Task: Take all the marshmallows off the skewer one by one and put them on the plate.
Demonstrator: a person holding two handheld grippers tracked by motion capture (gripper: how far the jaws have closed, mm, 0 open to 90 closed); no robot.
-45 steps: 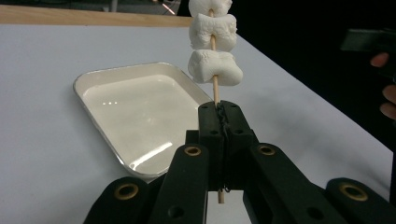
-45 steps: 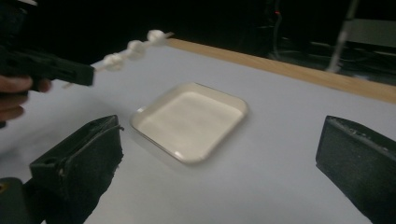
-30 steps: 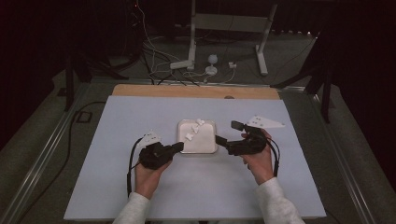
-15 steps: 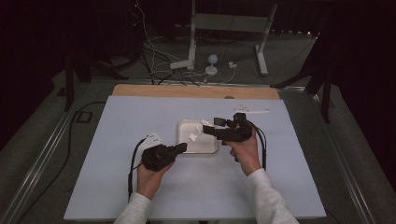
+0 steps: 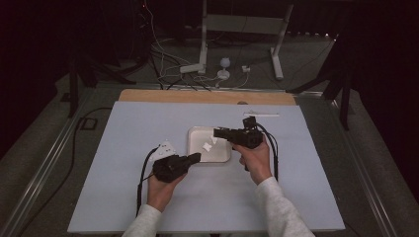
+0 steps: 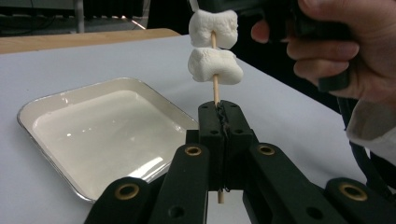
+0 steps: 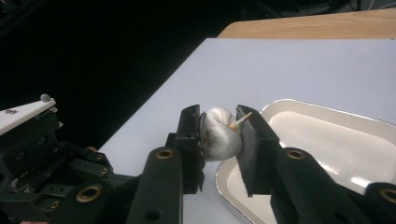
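Observation:
My left gripper (image 6: 219,122) is shut on a thin wooden skewer (image 6: 215,91) that stands up from its jaws. Two white marshmallows are threaded on it, a lower one (image 6: 215,65) and an upper one (image 6: 213,28). My right gripper (image 7: 219,140) has just been closing, and its pads now press on the upper marshmallow (image 7: 218,130), with the skewer tip (image 7: 241,119) poking out beside one pad. In the high view the left gripper (image 5: 196,157) is at the tray's near left corner, and the right gripper (image 5: 217,132) reaches in from the right over the tray.
A shallow white tray (image 5: 195,136) lies on the pale blue table cover, with nothing lying in it (image 6: 93,126). A wooden strip (image 5: 197,96) runs along the far table edge. Cables and a stand sit on the floor beyond.
My right gripper moved left from beside the tray to over it and closed on the top marshmallow. The left gripper kept still with the skewer.

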